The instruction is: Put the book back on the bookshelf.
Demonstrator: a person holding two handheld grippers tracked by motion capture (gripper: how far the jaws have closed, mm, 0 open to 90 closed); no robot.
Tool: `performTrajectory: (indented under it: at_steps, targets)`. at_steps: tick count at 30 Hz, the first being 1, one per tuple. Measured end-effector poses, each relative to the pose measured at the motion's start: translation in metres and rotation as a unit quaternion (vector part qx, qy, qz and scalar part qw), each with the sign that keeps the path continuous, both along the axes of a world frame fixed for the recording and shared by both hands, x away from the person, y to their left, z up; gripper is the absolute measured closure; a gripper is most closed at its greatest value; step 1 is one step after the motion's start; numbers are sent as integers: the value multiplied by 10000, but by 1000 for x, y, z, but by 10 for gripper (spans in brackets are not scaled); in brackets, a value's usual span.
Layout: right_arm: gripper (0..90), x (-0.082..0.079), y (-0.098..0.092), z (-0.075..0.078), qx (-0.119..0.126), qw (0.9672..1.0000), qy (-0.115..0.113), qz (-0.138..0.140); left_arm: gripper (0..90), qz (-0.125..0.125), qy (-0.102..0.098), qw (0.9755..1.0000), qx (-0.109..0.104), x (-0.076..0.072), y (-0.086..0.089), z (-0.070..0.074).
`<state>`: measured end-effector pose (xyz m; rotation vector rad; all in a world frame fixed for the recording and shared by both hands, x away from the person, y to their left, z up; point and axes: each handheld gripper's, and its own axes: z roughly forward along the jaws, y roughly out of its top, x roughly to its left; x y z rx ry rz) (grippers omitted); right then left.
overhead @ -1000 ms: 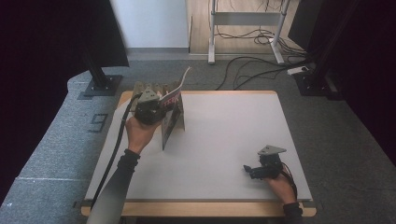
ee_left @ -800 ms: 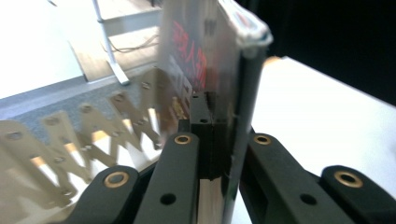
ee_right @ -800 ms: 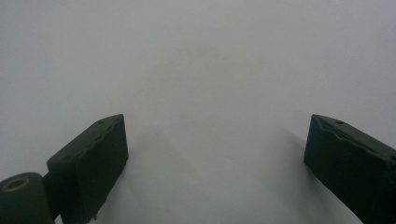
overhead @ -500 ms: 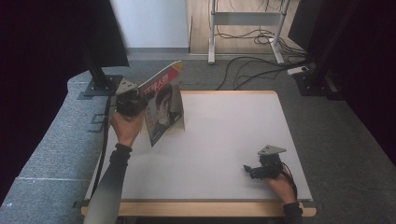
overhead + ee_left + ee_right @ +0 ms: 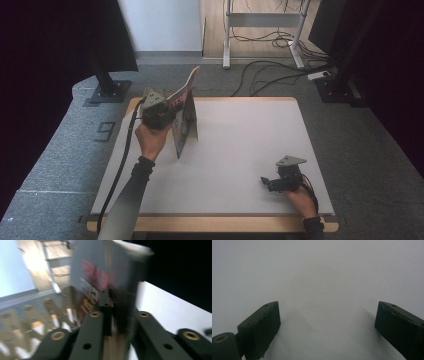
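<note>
Gripping a single magazine (image 5: 184, 116), the left gripper (image 5: 167, 114) is seen at the far left part of a white table (image 5: 240, 150), its two black jaws clamped on the cover from either side. One magazine is counted, standing nearly upright and tilted, its top corner raised above the table's far edge and its lower corner near the white surface; whether that corner touches the table cannot be told. Red lettering is carried on the cover, blurred in the left gripper view, where the magazine (image 5: 100, 282) is pinched between the jaws of the left gripper (image 5: 110, 315).

Two grippers are counted. The right gripper (image 5: 265, 182) is held low at the near right part of the table, well apart from the magazine, a grey three-cornered plate borne on its top. In the right gripper view its two jaws are spread wide over bare white tabletop (image 5: 324, 277), with nothing between them.

Two forearms are brought in from the near edge, the left one in a dark sleeve. Beyond the table, grey carpet (image 5: 60, 150) and several loose black cables (image 5: 270, 75) are shown on the floor.
</note>
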<state>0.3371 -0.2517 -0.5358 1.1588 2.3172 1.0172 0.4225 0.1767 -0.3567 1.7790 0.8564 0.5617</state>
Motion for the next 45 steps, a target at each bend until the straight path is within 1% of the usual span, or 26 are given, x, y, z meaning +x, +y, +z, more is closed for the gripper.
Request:
performTrajectory:
  at_steps: [2,4,6,7,9,11,13,14,16,18,20,23,25,27,28,29,32,34,36,38,42,45]
  targets:
    - [59,0,0,0,-4,10000,-3,3,752,-137,72,9999,42,-1,-5,-2]
    - [58,0,0,0,-2,10000,0,1,711,-305,104,9994,103,-3,-9,-4]
    - [58,0,0,0,-6,10000,-2,1,645,-463,143,9987,132,-4,-13,-5]
    - [58,0,0,0,-5,10000,1,-2,611,-580,175,9980,188,-5,-16,-7]
    - [58,0,0,0,-5,10000,2,-4,555,-643,175,9974,285,-7,-20,-8]
    - [58,0,0,0,-4,10000,2,-3,529,-682,181,9967,396,-10,-23,-10]
    - [58,0,0,0,-5,10000,0,-2,501,-741,208,9960,454,-11,-25,-11]
    - [58,0,0,0,-4,10000,1,-3,488,-769,235,9954,529,-12,-26,-12]
    - [59,0,0,0,-4,10000,-1,-2,446,-774,259,9938,753,-15,-29,-15]
    - [59,0,0,0,-2,10000,-2,1,438,-795,290,9923,906,-18,-30,-20]
    - [59,0,0,0,1,10000,12,3,456,-790,310,9927,856,-21,-28,-27]
    - [59,0,0,0,-3,10000,11,1,463,-658,312,9934,886,-20,-27,-34]
    - [60,0,0,0,-3,10000,9,2,463,-591,319,9944,817,-18,-26,-34]
    - [60,0,0,0,-2,10000,2,-3,463,-497,252,9946,875,-16,-26,-35]
    - [60,0,0,0,-1,10000,2,-2,452,-533,258,9938,937,-14,-27,-36]
    - [61,0,0,0,0,10000,3,-2,439,-549,309,9935,945,-13,-27,-38]
    - [61,0,0,0,1,10000,-1,1,456,-580,332,9926,1017,-14,-30,-42]
    - [62,0,0,0,2,10000,1,0,458,-631,345,9921,1025,-16,-30,-43]
    - [62,0,0,0,4,10000,8,-5,445,-712,353,9920,984,-17,-29,-42]
    - [62,-1,0,0,4,10000,8,-6,417,-808,402,9920,883,-17,-27,-40]
    - [63,0,0,0,10,10000,10,-14,393,-917,373,9926,699,-21,-20,-33]
    - [63,-1,1,0,1,10000,2,-18,380,-925,318,9932,636,-25,-13,-27]
